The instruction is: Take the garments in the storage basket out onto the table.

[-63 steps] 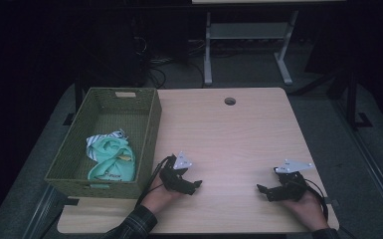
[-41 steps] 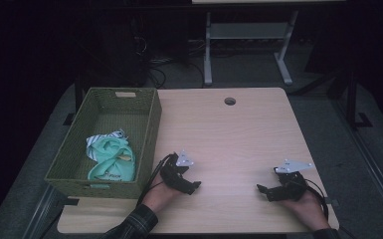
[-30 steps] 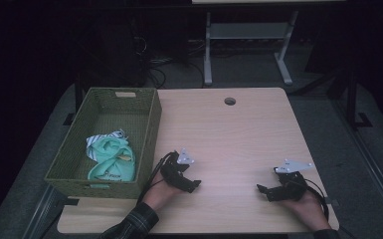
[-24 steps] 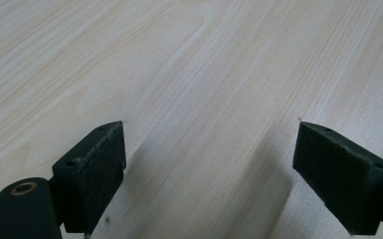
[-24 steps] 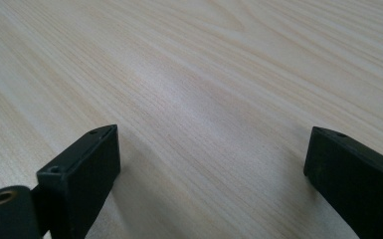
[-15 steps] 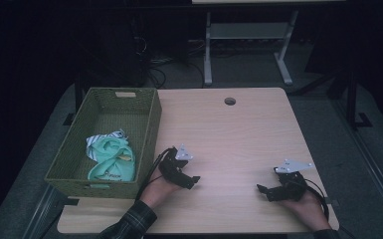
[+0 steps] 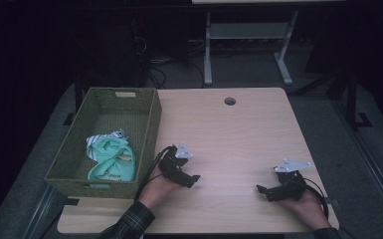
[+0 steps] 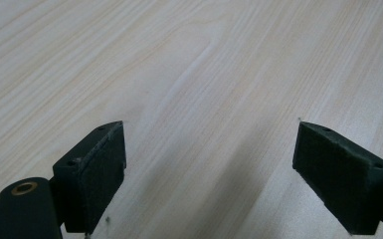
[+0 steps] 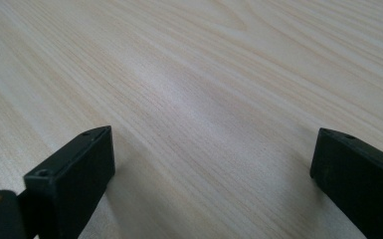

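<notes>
My left gripper (image 7: 188, 179) rests low over the wooden table (image 7: 229, 134) just right of the green woven basket (image 7: 144, 129); its jaws stand wide apart with bare wood between them (image 8: 209, 164). My right gripper (image 7: 264, 191) sits near the table's front right, open too, nothing between its jaws (image 9: 211, 174). Inside the basket lies a mint-green cloth (image 7: 113, 157) on top of a striped one (image 7: 95, 141).
The basket takes up the table's left side. A round cable hole (image 7: 230, 101) sits near the far edge. Beyond the table stands a metal desk frame (image 7: 243, 45) on a dark floor.
The left gripper has lifted and shifted slightly away from me, tilting toward the right. The right gripper has stayed put.
</notes>
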Demonstrator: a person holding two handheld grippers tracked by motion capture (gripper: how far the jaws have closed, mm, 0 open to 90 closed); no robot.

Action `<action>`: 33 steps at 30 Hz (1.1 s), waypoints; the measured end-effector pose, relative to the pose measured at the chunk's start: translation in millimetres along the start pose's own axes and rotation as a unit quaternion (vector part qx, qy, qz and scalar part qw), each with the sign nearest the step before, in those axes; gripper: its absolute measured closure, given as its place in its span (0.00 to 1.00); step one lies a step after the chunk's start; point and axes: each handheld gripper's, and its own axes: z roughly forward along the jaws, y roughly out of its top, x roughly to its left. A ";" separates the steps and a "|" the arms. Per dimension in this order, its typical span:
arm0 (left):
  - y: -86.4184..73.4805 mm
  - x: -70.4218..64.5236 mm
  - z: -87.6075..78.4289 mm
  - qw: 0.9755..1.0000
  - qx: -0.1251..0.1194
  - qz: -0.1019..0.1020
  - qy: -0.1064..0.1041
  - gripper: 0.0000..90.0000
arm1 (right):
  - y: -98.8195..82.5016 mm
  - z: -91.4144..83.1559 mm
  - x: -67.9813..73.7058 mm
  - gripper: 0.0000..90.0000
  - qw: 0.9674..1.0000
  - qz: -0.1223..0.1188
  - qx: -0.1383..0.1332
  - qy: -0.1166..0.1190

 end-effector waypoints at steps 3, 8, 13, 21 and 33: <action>1.7 0.0 -1.6 1.000 0.003 0.001 -0.001 0.14 | -0.1 -0.3 0.3 0.03 1.000 0.002 0.002 -0.001; 4.6 1.9 -5.7 1.000 -0.001 -0.001 -0.002 0.14 | -0.2 -0.4 0.5 0.03 1.000 0.002 0.002 -0.002; 8.8 2.7 -9.9 1.000 -0.003 0.003 -0.001 0.14 | -0.2 -0.4 0.4 0.03 1.000 0.002 0.002 -0.002; 13.0 4.9 -14.9 1.000 -0.003 -0.013 -0.014 0.15 | -0.2 -0.4 0.5 0.03 1.000 0.002 0.002 -0.002; 20.7 5.6 -25.4 1.000 -0.007 -0.015 -0.017 0.15 | -0.2 -0.4 0.5 0.03 1.000 0.003 0.001 -0.002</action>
